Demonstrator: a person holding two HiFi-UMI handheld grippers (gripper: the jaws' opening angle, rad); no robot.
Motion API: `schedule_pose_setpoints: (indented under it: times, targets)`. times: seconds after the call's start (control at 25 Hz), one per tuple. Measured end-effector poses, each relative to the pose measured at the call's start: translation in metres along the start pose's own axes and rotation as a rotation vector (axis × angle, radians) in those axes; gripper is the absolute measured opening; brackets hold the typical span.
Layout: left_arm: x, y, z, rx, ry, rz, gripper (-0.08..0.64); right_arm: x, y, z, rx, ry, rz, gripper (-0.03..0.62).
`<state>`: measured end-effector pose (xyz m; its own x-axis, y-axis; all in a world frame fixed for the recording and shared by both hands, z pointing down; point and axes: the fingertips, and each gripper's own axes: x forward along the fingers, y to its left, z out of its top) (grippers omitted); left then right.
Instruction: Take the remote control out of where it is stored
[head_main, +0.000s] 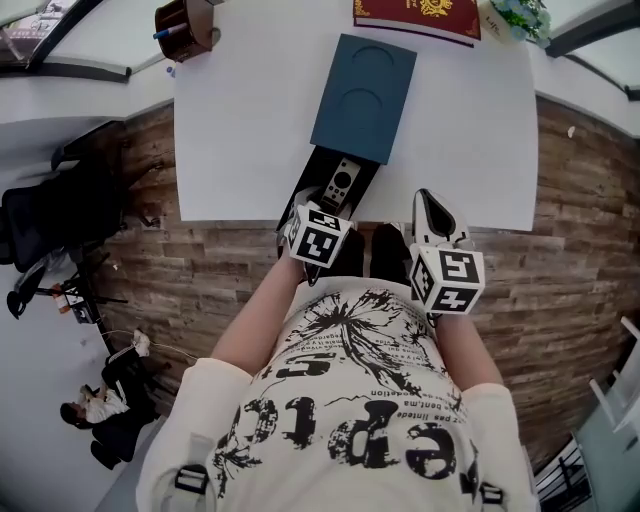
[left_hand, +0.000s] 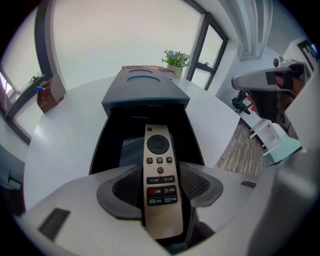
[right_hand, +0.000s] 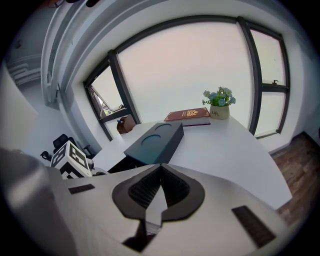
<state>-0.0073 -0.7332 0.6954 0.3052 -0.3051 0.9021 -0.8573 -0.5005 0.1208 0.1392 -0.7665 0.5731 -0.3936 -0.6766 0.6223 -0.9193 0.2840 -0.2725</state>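
We hold our left gripper (left_hand: 161, 189) low at the white bench's (head_main: 250, 120) near edge, aimed into the open black drawer (left_hand: 107, 145) of the dark teal box (head_main: 365, 95). Its fingers (left_hand: 125, 187) stand wide, and the slim beige remote control (left_hand: 159, 160) lies in the drawer between them, unclamped. Just right, our right gripper (right_hand: 159, 192) hovers with its fingers pressed together, empty.

Remote in the open drawer
A slim beige remote control (left_hand: 159, 180) lies face up, lengthwise in the black drawer (left_hand: 107, 142) pulled out of the dark teal box (left_hand: 145, 92), with its round-dial end nearest the box.
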Motion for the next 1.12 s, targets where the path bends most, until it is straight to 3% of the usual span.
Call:
schedule_pose_setpoints:
  times: [0.44, 0.6, 0.72, 0.88, 1.12]
  targets:
    - [0.003, 0.005, -0.002, 0.016, 0.024, 0.062, 0.222, -0.007, -0.011, 0.018, 0.035, -0.052, 0.016, 0.002]
    - [0.002, 0.004, 0.001, -0.048, 0.012, 0.055, 0.219, -0.015, -0.012, 0.019, 0.041, -0.061, 0.020, 0.002]
    - [-0.015, 0.000, 0.006, -0.127, -0.026, 0.049, 0.219, -0.021, -0.008, 0.017, 0.053, -0.064, 0.037, 0.002]
    - [-0.040, -0.002, 0.017, -0.134, -0.106, 0.074, 0.219, -0.027, 0.001, 0.016, 0.041, -0.074, 0.054, 0.002]
    - [-0.093, 0.000, 0.051, -0.169, -0.316, 0.090, 0.219, -0.032, 0.017, 0.026, 0.013, -0.109, 0.071, 0.002]
